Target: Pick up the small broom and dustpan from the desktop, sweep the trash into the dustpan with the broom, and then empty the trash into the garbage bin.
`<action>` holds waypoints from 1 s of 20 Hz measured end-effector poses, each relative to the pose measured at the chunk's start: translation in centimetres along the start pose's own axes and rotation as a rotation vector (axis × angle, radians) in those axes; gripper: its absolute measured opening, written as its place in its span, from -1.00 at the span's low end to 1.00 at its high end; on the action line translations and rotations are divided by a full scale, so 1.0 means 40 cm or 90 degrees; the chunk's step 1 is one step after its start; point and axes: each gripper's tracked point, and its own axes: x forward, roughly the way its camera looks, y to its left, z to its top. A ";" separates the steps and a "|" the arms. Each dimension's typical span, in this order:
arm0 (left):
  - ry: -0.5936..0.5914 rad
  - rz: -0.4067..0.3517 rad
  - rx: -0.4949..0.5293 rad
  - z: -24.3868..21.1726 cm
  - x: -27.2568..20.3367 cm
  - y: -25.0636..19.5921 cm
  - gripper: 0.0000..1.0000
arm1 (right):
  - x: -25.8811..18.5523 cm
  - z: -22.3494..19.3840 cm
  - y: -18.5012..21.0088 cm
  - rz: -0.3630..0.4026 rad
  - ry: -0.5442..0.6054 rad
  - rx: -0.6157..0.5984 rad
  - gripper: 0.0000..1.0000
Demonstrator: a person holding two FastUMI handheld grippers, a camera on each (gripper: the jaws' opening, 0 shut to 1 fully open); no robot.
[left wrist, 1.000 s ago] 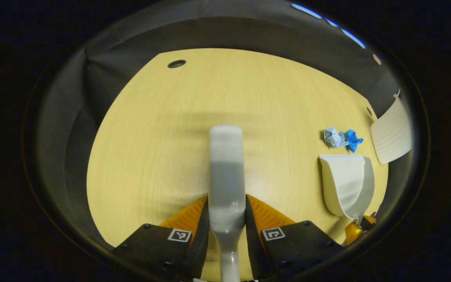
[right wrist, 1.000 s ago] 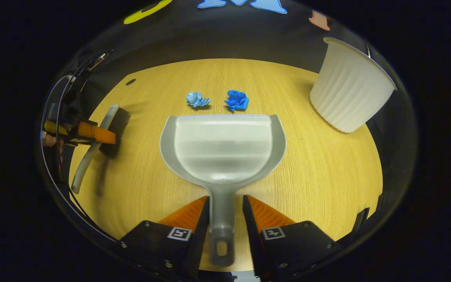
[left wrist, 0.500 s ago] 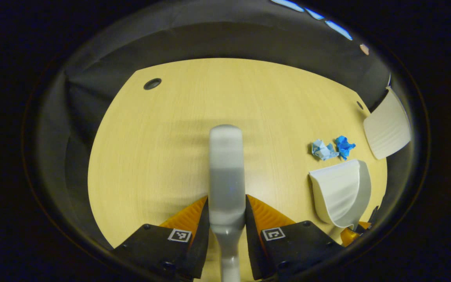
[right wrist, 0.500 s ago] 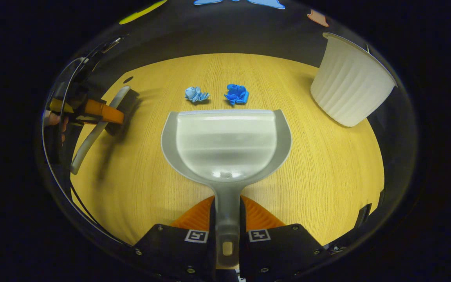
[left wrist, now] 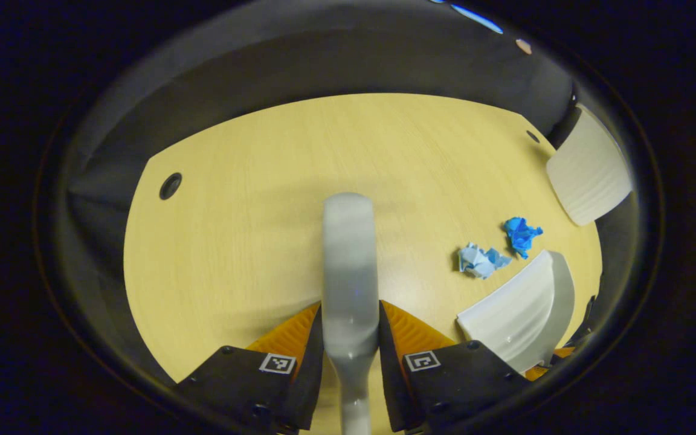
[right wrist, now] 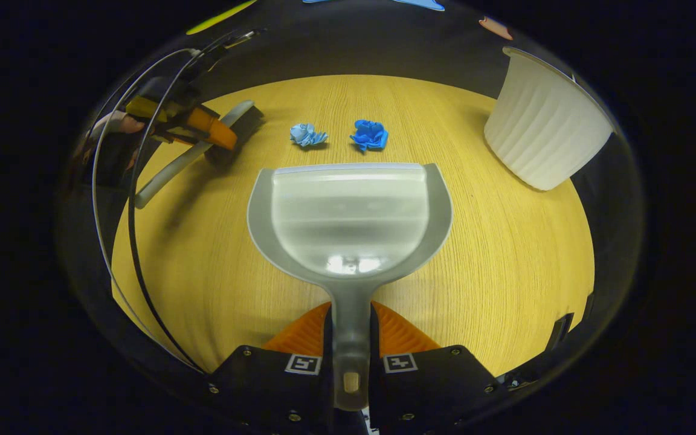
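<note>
Nearest in the right gripper view, our right gripper [right wrist: 351, 338] has its jaws clamped on the handle of the dustpan [right wrist: 348, 211], whose pan is empty and whose lip faces two crumpled paper scraps [right wrist: 308, 135] on the counter [right wrist: 505, 254]. In the left gripper view, our left gripper [left wrist: 350, 338] grips the broom [left wrist: 349, 260] by its handle. Both tools are thus in hand; the scraps lie just beyond the lip, unswept, so we judge that sweeping and emptying remain. Farther off stands the garbage bin [right wrist: 544, 121], upright at the counter's far corner. The right gripper view alone reveals the dark bristles of the broom; the left gripper view shows the dustpan's side profile.
</note>
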 end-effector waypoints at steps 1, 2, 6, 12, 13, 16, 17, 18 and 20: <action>0.001 -0.003 0.022 0.013 0.015 -0.013 -0.02 | -0.002 0.001 0.000 0.002 0.003 0.002 -0.54; 0.004 -0.004 0.041 0.028 0.027 -0.023 0.03 | -0.001 -0.001 0.001 0.004 0.004 0.002 -0.55; 0.002 -0.019 0.097 0.097 0.059 -0.083 0.05 | -0.001 0.000 0.000 0.010 0.010 0.004 -0.54; -0.002 -0.078 0.227 0.157 0.099 -0.197 -0.03 | 0.002 0.004 -0.006 0.012 0.012 0.002 -0.54; -0.002 -0.088 0.252 0.166 0.102 -0.217 0.03 | 0.002 0.006 -0.006 0.013 0.011 0.002 -0.55; 0.001 -0.123 0.323 0.193 0.104 -0.265 0.03 | 0.000 0.008 -0.003 0.013 0.010 0.001 -0.54; 0.005 -0.136 0.348 0.197 0.103 -0.281 0.03 | -0.002 0.005 -0.002 0.013 0.010 0.000 -0.54; 0.008 -0.146 0.374 0.201 0.105 -0.291 0.02 | -0.001 0.006 -0.002 0.012 0.010 -0.001 -0.54; 0.017 -0.166 0.424 0.199 0.099 -0.324 0.00 | 0.004 0.008 -0.006 0.012 0.011 -0.002 -0.54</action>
